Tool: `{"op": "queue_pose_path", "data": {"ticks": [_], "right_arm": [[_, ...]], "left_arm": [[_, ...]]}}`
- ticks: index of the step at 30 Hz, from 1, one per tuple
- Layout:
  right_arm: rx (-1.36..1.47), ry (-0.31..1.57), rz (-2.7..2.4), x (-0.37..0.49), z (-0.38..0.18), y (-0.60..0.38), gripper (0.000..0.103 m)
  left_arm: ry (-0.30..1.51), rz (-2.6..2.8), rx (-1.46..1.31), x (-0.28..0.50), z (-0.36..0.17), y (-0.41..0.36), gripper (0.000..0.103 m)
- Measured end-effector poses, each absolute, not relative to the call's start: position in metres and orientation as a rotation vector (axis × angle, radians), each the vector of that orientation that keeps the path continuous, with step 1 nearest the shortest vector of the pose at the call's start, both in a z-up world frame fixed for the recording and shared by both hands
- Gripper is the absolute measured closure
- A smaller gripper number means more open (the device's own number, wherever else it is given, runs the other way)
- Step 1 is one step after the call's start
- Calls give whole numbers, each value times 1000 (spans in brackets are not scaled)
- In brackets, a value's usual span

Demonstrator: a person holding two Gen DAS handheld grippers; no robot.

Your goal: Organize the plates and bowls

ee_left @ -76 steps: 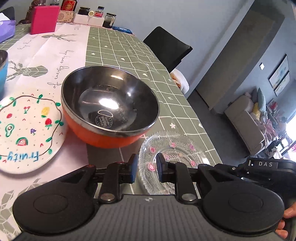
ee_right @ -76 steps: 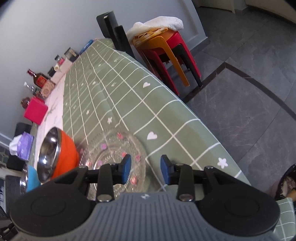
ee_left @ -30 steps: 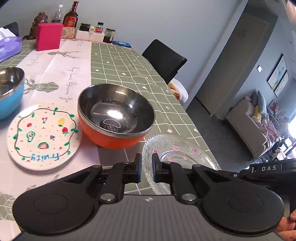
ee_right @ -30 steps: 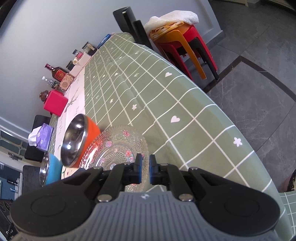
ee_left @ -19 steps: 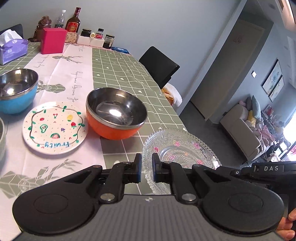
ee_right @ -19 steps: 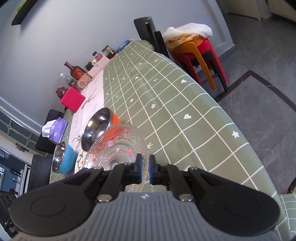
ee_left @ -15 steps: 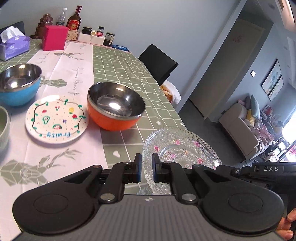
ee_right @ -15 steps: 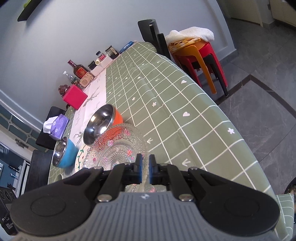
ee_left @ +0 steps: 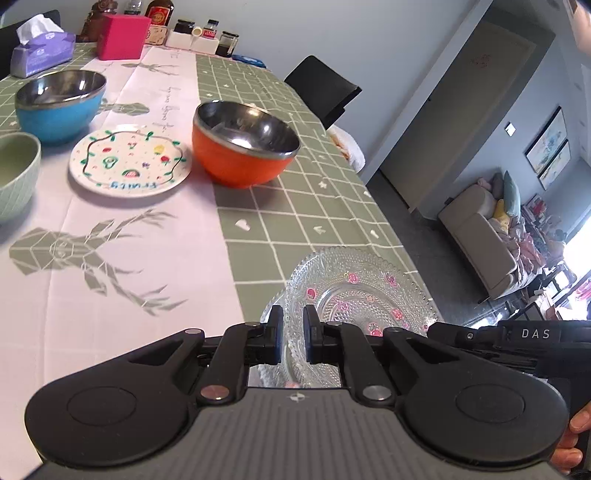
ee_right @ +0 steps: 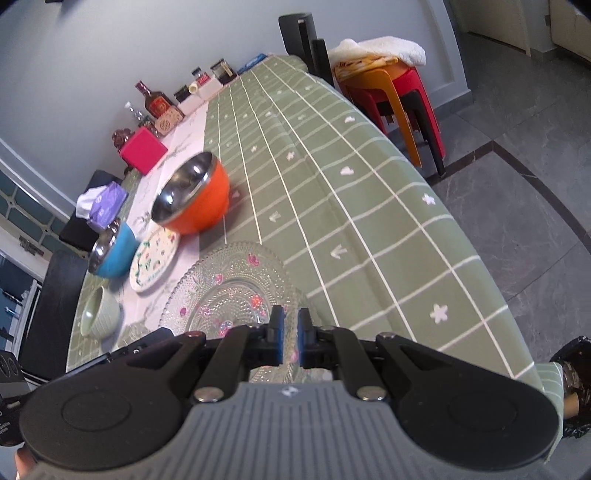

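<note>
A clear glass plate (ee_left: 354,291) with pink flowers is held above the table's near right part. My left gripper (ee_left: 293,325) is shut on its near left rim. My right gripper (ee_right: 290,325) is shut on its near rim; the plate also shows in the right wrist view (ee_right: 229,291). Farther up the table stand an orange steel-lined bowl (ee_left: 243,147), a white fruit-pattern plate (ee_left: 129,162), a blue bowl (ee_left: 59,103) and a pale green bowl (ee_left: 14,173). They also show in the right wrist view: orange bowl (ee_right: 192,199), fruit plate (ee_right: 153,258), blue bowl (ee_right: 110,251), green bowl (ee_right: 98,312).
A pink box (ee_left: 122,37), a tissue pack (ee_left: 40,48), bottles and jars (ee_left: 207,33) line the table's far end. A black chair (ee_left: 321,92) stands at the right side. Stacked red and orange stools (ee_right: 399,96) stand on the floor beyond the table's right edge.
Both grippers closed on the glass plate's rim, then lifted it and drew it back toward me, away from the orange bowl. More of the table's left side has come into view.
</note>
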State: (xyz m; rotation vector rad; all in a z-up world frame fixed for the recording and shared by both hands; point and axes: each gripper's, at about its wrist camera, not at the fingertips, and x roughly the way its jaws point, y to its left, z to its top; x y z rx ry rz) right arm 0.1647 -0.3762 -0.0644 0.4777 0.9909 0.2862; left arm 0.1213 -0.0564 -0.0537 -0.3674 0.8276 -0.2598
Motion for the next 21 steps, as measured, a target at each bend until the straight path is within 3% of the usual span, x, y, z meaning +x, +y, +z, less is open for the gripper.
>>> {"op": "queue_pose_path", "data": {"ticks": [21], "right_arm": [[360, 1066, 278, 172, -78, -358, 97]], "left_arm": [[867, -232, -350, 119, -71, -55, 92]]}}
